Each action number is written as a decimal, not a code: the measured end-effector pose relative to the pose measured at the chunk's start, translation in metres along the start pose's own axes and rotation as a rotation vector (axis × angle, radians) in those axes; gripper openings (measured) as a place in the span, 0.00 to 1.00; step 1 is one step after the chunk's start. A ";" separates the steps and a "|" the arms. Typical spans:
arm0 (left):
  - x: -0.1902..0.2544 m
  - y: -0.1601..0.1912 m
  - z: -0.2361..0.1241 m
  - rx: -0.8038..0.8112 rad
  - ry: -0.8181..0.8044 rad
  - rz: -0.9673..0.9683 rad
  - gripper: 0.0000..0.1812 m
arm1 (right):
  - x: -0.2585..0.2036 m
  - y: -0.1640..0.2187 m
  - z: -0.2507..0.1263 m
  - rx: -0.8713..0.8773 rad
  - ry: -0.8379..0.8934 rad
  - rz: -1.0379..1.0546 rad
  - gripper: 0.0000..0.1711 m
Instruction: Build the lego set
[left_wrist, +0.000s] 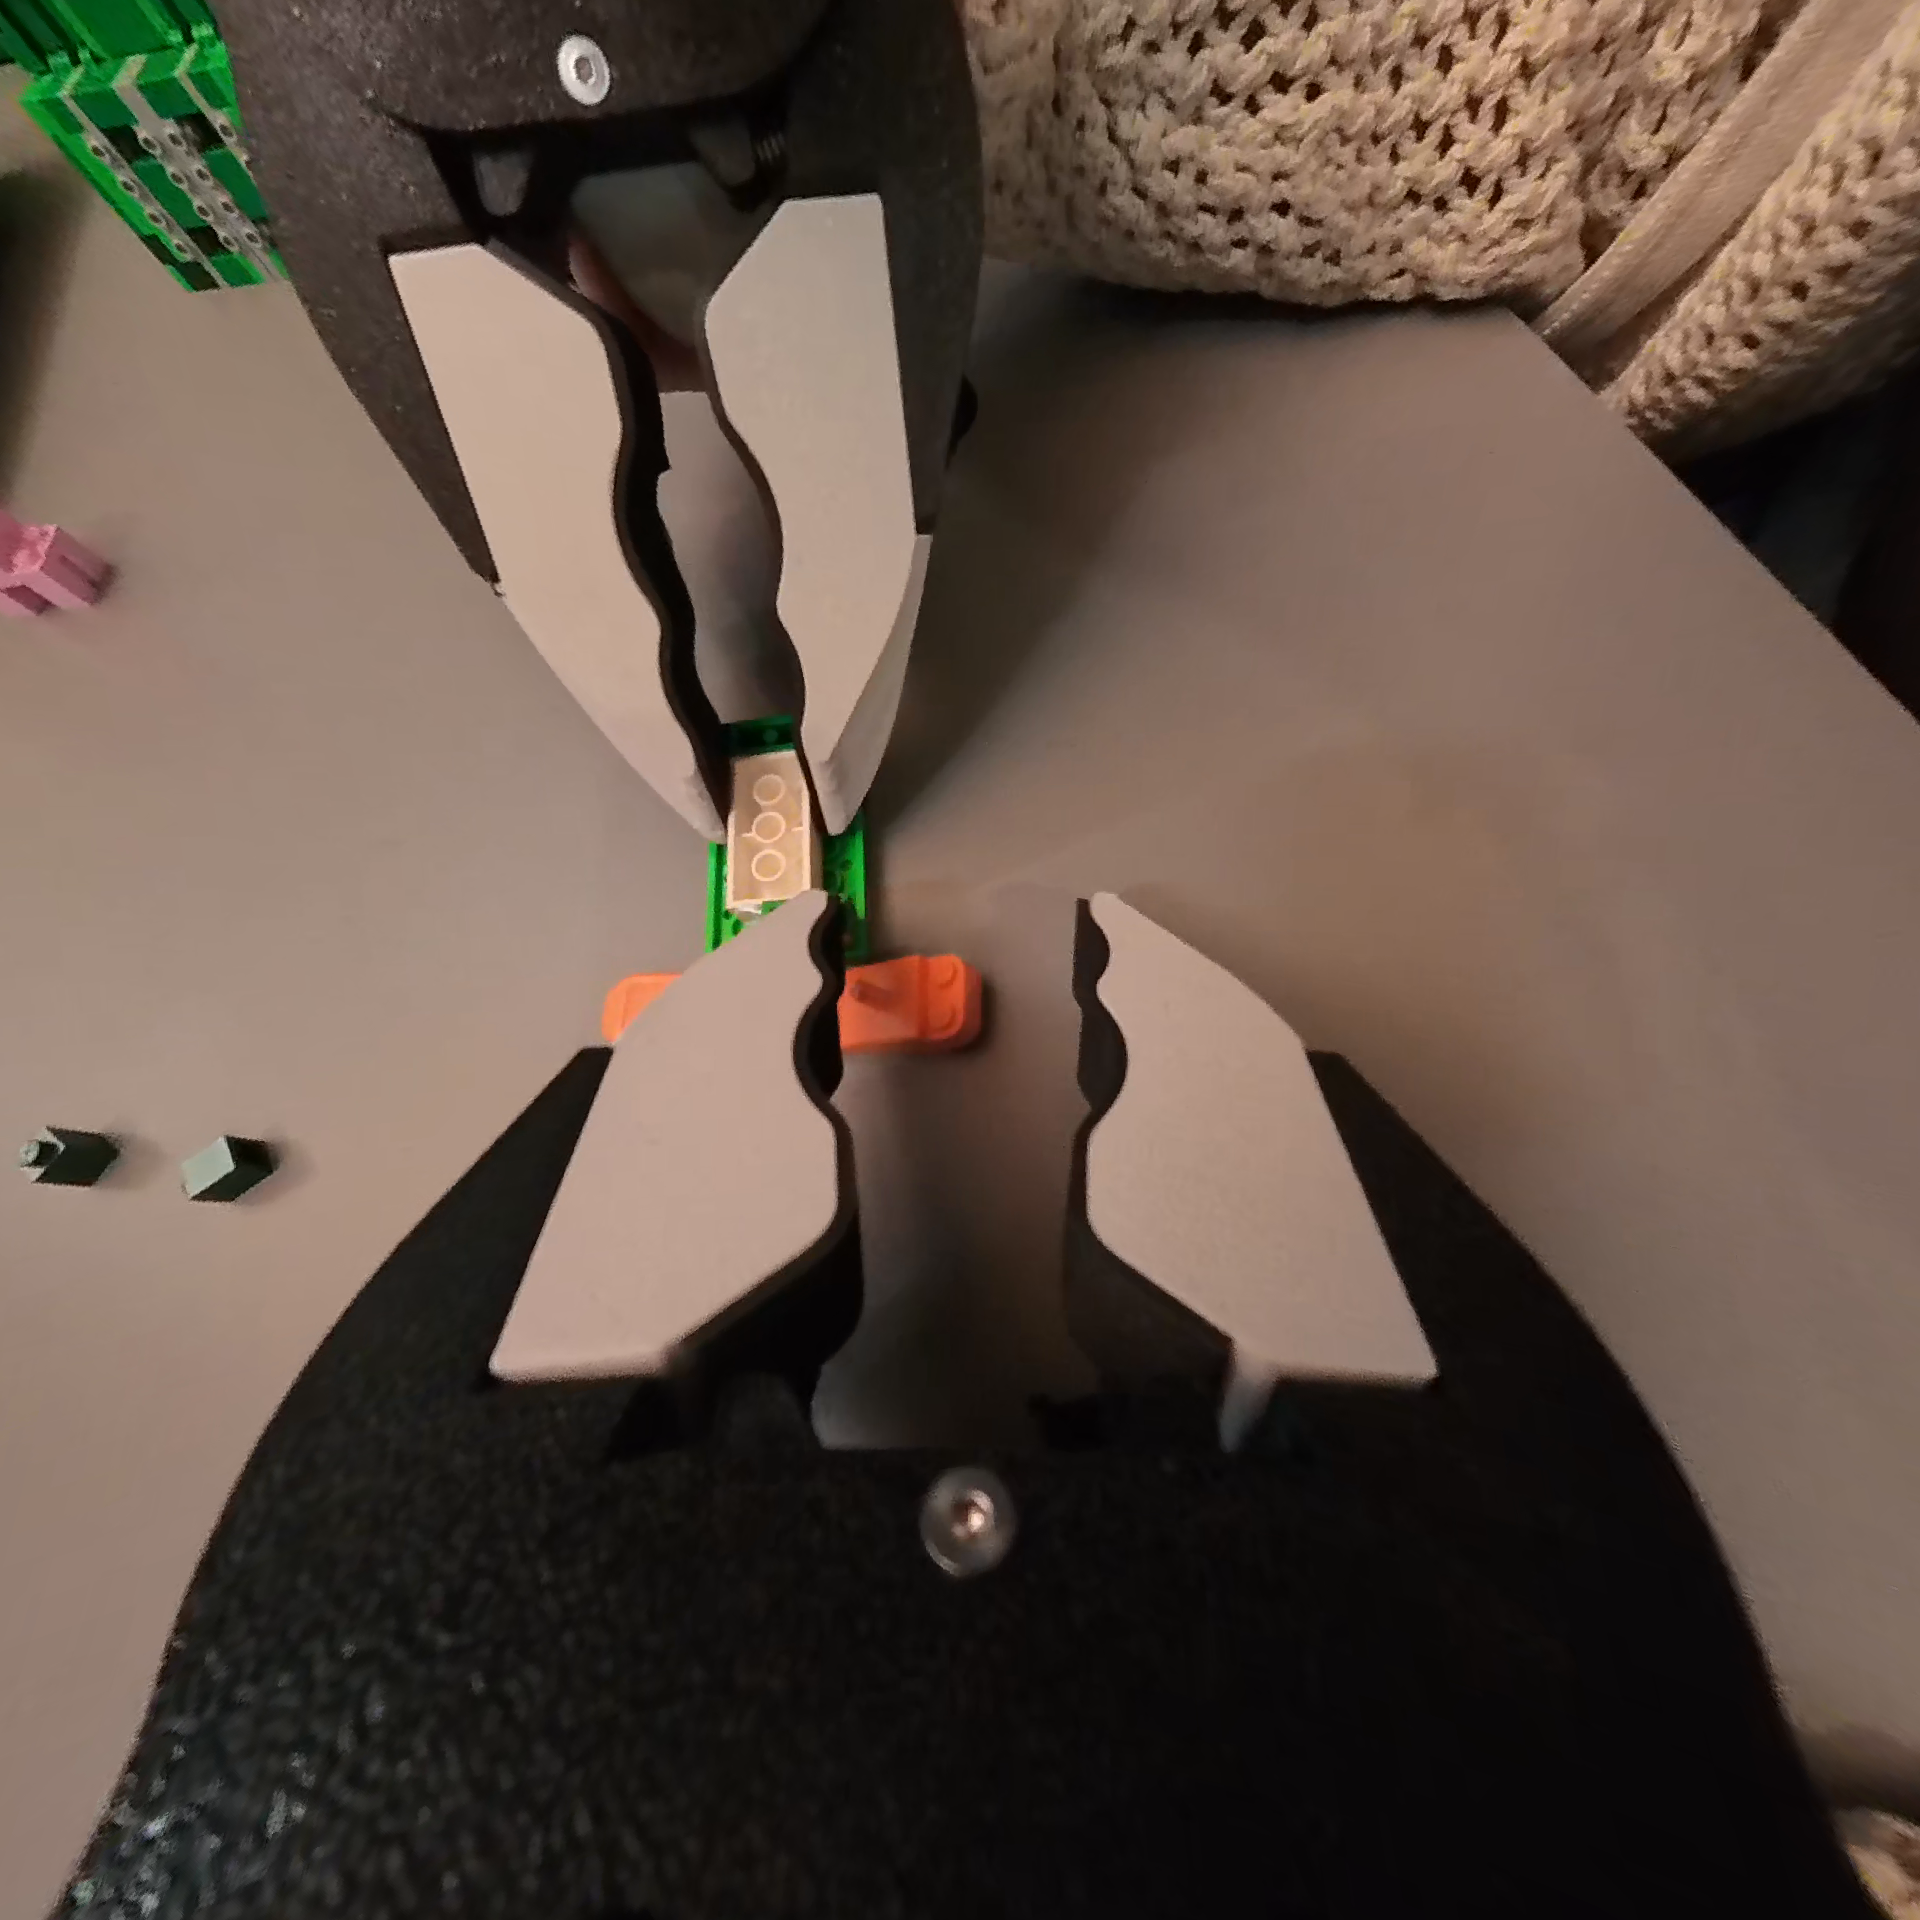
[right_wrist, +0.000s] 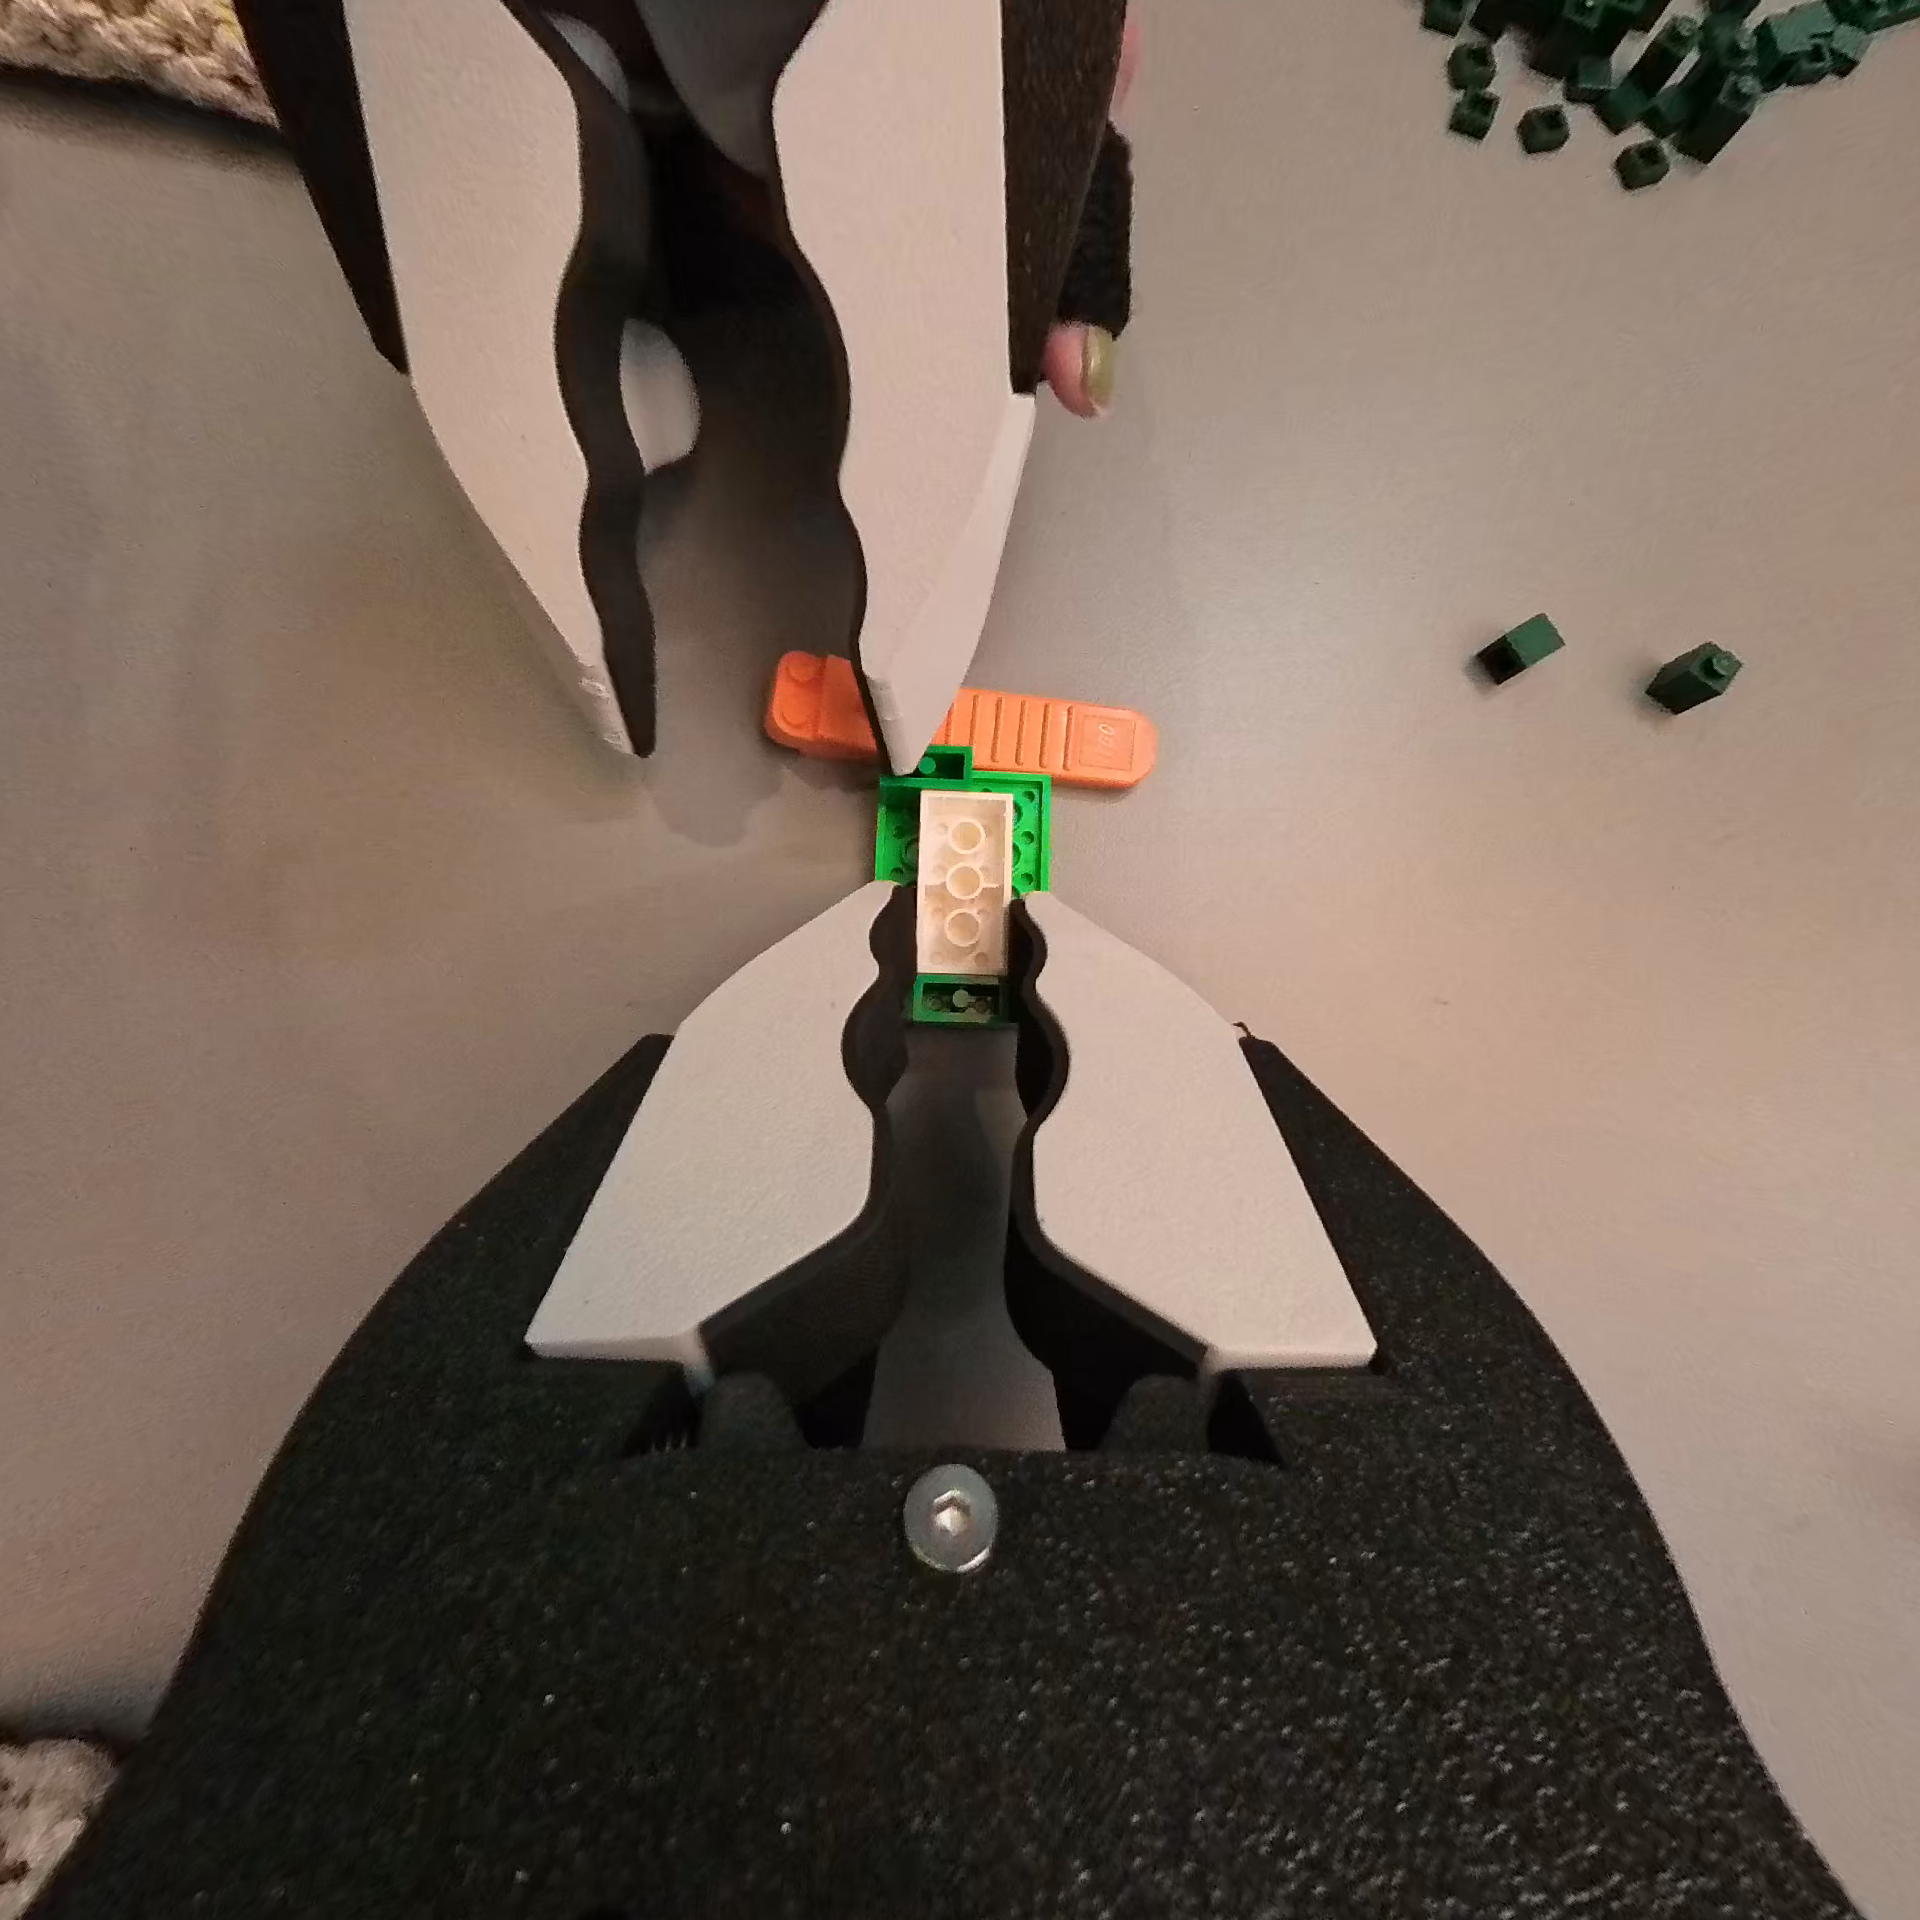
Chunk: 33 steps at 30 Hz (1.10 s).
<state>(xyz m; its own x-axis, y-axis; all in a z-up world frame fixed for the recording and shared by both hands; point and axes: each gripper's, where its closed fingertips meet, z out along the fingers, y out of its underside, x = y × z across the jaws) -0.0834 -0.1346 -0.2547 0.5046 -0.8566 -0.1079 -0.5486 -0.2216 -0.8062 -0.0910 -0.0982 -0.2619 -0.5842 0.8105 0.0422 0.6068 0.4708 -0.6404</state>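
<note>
The grey desk is carrying everything; the right gripper is clenching the white brick on the green plate; the left gripper is hanging released, one finger touching the plate beside the orange tool.

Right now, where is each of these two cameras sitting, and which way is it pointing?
Left wrist view: rides on the left gripper, looking along its open fingers down at the grey table; the right gripper comes in opposite, a knitted sleeve behind.
Right wrist view: rides on the right gripper, shut on the white brick; the left gripper and a fingertip show opposite.
Shared: white brick, green piece, orange tool, two dark green bricks.
</note>
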 end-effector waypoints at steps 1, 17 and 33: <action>0.000 0.000 0.000 0.002 0.003 -0.007 0.23 | 0.000 0.000 0.000 0.003 -0.002 0.003 0.10; -0.005 -0.009 -0.008 0.067 0.014 -0.080 0.25 | 0.001 -0.001 0.000 0.042 -0.001 0.030 0.10; -0.009 0.007 -0.007 -0.069 -0.003 -0.159 0.23 | 0.001 -0.001 0.000 0.059 0.012 0.050 0.10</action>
<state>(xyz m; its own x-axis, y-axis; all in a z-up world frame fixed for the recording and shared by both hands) -0.0963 -0.1319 -0.2550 0.5905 -0.8068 0.0161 -0.5060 -0.3858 -0.7714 -0.0924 -0.0980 -0.2614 -0.5476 0.8366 0.0180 0.6021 0.4089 -0.6858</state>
